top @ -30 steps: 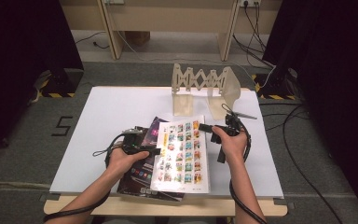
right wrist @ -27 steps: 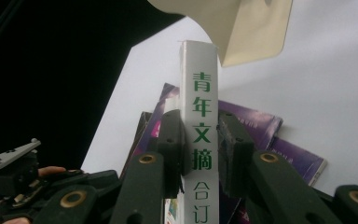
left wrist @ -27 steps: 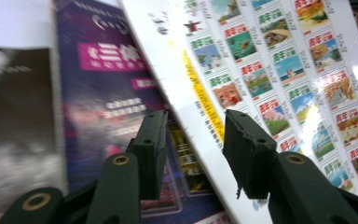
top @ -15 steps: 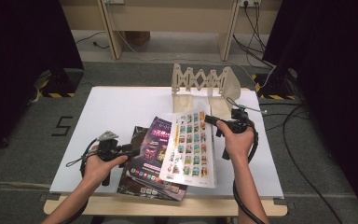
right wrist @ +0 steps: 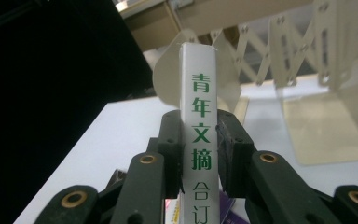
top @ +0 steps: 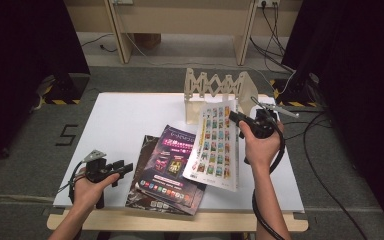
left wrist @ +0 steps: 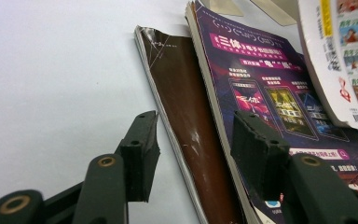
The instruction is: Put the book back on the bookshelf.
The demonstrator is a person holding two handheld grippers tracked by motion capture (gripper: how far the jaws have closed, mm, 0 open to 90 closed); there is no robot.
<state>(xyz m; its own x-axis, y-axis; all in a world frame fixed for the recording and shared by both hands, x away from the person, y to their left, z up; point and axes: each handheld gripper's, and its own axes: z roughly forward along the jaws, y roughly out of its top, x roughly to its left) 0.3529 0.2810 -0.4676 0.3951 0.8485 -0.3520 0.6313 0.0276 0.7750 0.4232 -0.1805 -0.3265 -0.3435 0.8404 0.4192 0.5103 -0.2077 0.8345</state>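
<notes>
The right tongs (top: 237, 119) clamped the white book (top: 215, 145) by its spine, tilted above the purple book (top: 172, 162) on the tabletop (top: 125, 115); the left tongs (top: 122, 167), just opened, stood empty beside it.

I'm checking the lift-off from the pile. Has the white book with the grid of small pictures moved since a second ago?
Yes. The white picture-grid book, clamped at its spine by the right gripper, has risen off the purple magazine toward the wooden accordion rack.

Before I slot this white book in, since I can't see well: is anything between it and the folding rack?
Nothing visible does. The right gripper holds the white book by its spine, just in front of the wooden rack, with bare table between.
</notes>
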